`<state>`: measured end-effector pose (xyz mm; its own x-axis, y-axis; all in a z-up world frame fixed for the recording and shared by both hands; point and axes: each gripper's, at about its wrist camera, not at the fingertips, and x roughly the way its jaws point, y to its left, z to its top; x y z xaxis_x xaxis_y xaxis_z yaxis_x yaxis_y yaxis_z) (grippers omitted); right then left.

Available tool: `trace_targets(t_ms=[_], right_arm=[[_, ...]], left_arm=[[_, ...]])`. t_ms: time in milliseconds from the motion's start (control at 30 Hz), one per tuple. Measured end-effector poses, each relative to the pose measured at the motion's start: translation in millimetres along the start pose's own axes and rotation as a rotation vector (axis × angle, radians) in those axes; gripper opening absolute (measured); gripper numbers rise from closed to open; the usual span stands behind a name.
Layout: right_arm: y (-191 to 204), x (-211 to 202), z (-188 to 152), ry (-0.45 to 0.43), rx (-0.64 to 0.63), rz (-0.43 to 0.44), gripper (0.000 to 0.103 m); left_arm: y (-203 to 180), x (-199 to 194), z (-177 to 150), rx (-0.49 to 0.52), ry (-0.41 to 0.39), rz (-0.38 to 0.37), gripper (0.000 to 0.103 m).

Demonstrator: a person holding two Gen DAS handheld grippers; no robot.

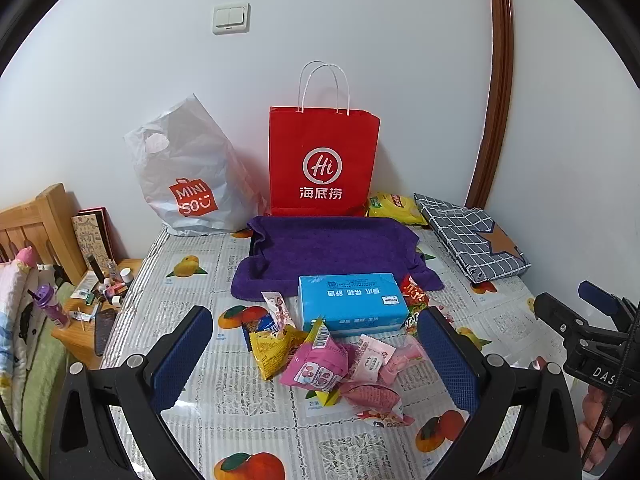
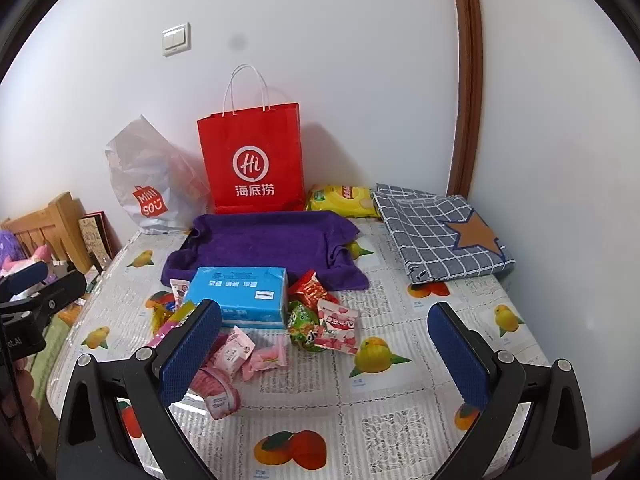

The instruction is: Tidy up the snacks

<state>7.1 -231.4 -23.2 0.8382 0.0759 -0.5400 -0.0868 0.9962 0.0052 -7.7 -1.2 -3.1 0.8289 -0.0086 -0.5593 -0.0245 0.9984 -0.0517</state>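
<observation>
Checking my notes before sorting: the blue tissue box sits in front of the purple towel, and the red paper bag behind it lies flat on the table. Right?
Not quite. The red paper bag stands upright against the wall, as the left wrist view shows. The blue tissue box does sit in front of the purple towel.

Blue box (image 2: 240, 294) hides snack packets (image 2: 178, 290); nightstand clutter (image 1: 105, 285) indistinct.
</observation>
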Motion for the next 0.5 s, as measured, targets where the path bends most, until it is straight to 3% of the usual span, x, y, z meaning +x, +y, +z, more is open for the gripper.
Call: trace_targets(t_ms=[500], right_arm=[[0.8,-0.7,0.3,-0.001,0.000,0.009,0.102]], left_arm=[[-2.0,-0.1,1.3,0.000,0.003,0.000,0.103]])
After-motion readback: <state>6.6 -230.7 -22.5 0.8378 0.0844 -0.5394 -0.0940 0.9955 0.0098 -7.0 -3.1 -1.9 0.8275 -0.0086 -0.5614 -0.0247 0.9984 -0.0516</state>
